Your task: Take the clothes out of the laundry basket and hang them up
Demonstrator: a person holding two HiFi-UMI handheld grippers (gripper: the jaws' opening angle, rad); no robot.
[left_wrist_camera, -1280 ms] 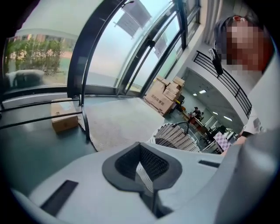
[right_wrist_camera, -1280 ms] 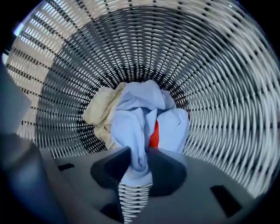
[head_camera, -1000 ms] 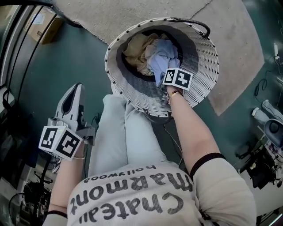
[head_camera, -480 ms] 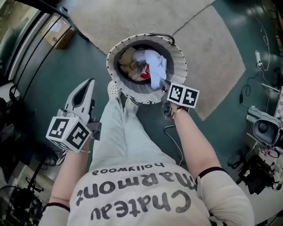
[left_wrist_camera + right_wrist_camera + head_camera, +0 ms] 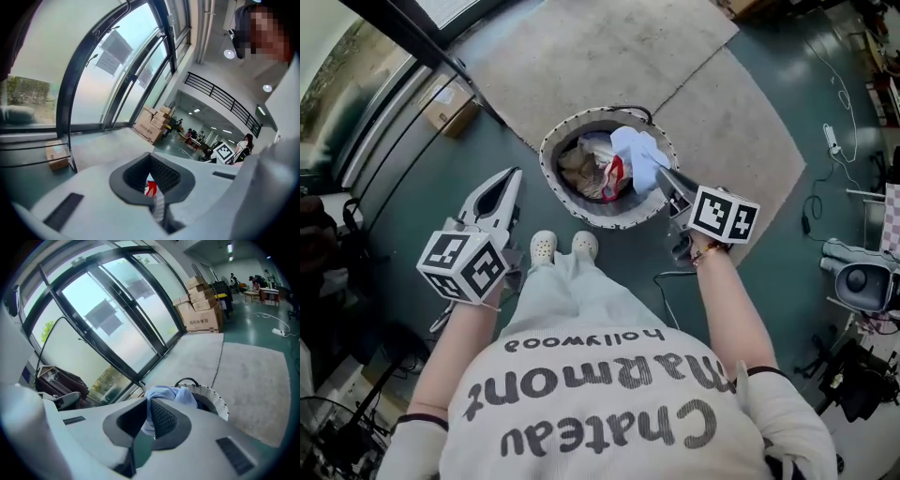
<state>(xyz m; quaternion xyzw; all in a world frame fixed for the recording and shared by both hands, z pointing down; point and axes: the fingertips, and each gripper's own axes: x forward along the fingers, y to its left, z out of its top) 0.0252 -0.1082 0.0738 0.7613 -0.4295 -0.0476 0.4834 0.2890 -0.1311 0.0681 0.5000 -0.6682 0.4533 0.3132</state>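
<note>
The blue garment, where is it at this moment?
In the head view, the blue garment is clamped in the right gripper, over the right side of the basket, with other clothes to its left inside it.

Pale blue garment (image 5: 639, 153), white woven basket (image 5: 614, 216), teal floor (image 5: 403, 187)

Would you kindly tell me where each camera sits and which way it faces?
Head view: on the person's head, facing steeply down at the laundry basket; shows torso, legs, arms, left gripper, right gripper.
Left gripper view: rides the left gripper, along its shut jaws toward windows and cardboard boxes.
Right gripper view: rides the right gripper, along jaws shut on the light blue garment, basket beyond.
Shared: basket and garment, in head and right gripper views.
</note>
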